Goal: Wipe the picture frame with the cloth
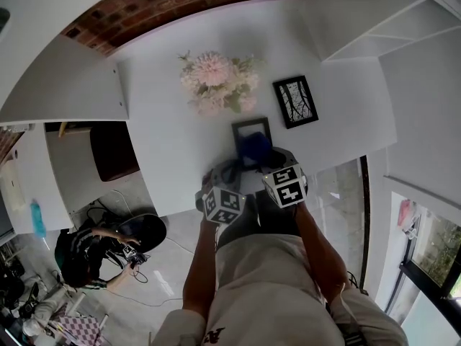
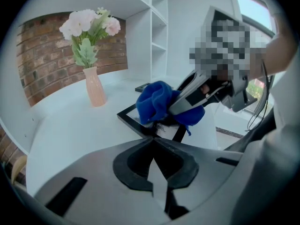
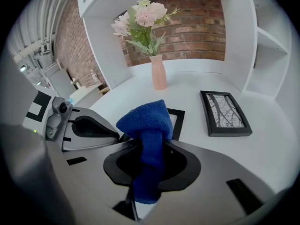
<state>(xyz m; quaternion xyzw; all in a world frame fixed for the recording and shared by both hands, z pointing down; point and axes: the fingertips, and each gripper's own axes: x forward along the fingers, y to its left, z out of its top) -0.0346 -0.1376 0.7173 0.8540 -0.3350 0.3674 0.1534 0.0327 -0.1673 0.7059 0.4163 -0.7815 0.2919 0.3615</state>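
Observation:
A black picture frame (image 1: 251, 129) lies flat on the white table (image 1: 173, 121), just ahead of both grippers. My left gripper (image 1: 229, 173) has its jaws shut on the frame's near corner (image 2: 132, 119). The right gripper (image 1: 263, 158) is shut on a blue cloth (image 3: 143, 120), and the bunched cloth (image 2: 156, 102) rests on the frame (image 3: 177, 122), hiding most of it. In the left gripper view the right gripper (image 2: 188, 99) comes in from the right, above the frame. The left gripper (image 3: 90, 130) shows at the left of the right gripper view.
A second black frame (image 3: 225, 112) with a tree print lies to the right (image 1: 295, 101). A pink vase of flowers (image 3: 158, 76) stands further back (image 1: 216, 81). White shelves (image 1: 374, 13) and a brick wall (image 3: 197, 27) close the back. A person (image 1: 90, 254) sits on the floor below, left.

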